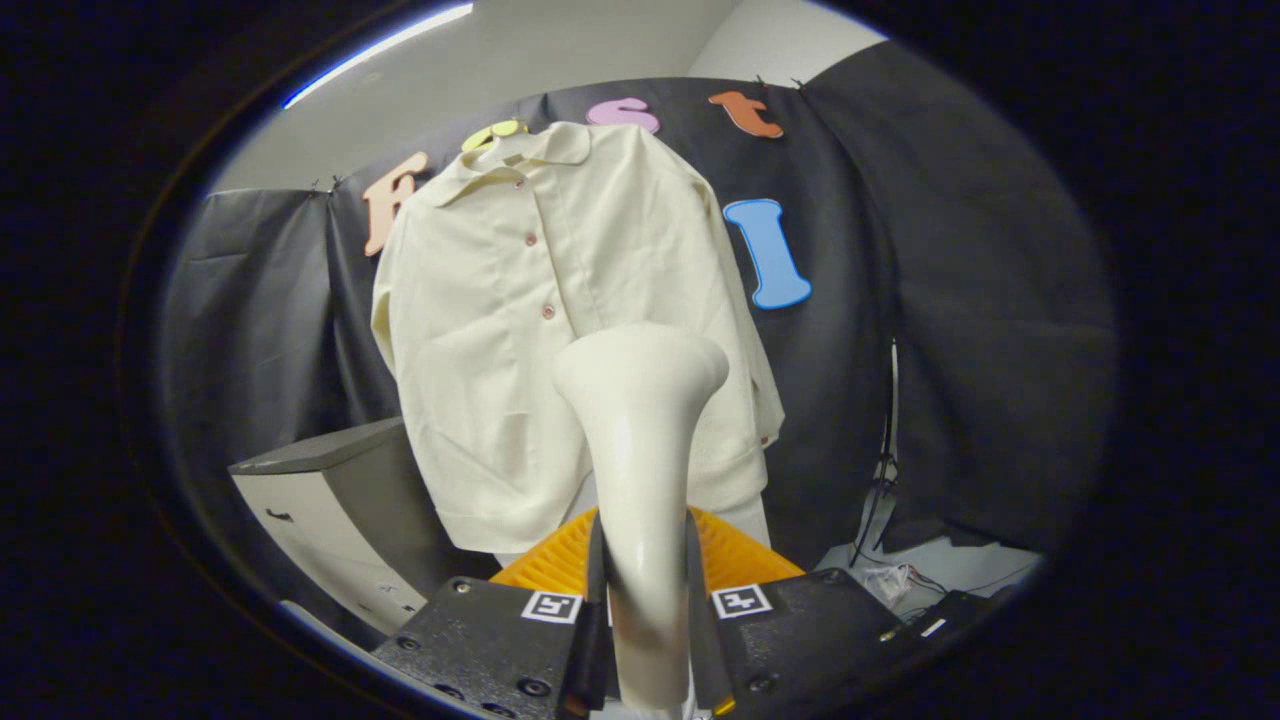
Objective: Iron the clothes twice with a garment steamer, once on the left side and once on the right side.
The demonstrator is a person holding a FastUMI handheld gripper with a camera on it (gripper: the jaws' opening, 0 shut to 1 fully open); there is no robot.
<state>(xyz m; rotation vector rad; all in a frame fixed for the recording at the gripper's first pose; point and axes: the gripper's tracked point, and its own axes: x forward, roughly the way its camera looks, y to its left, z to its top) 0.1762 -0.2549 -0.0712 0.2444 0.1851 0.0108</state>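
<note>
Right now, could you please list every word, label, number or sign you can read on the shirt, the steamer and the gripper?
No readable text.
shirt: no print or label.
garment steamer, clamped between the fingers of the gripper: no brand shows.
square markers on the gripper body: black-and-white patterns, not words.
cabinet: dark marks too small to read.

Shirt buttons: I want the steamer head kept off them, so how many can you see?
3, down the placket of the shirt: one below the collar, one mid-chest, one just above the steamer head. Lower ones may be hidden behind it. Gripper shut on the steamer.
</note>
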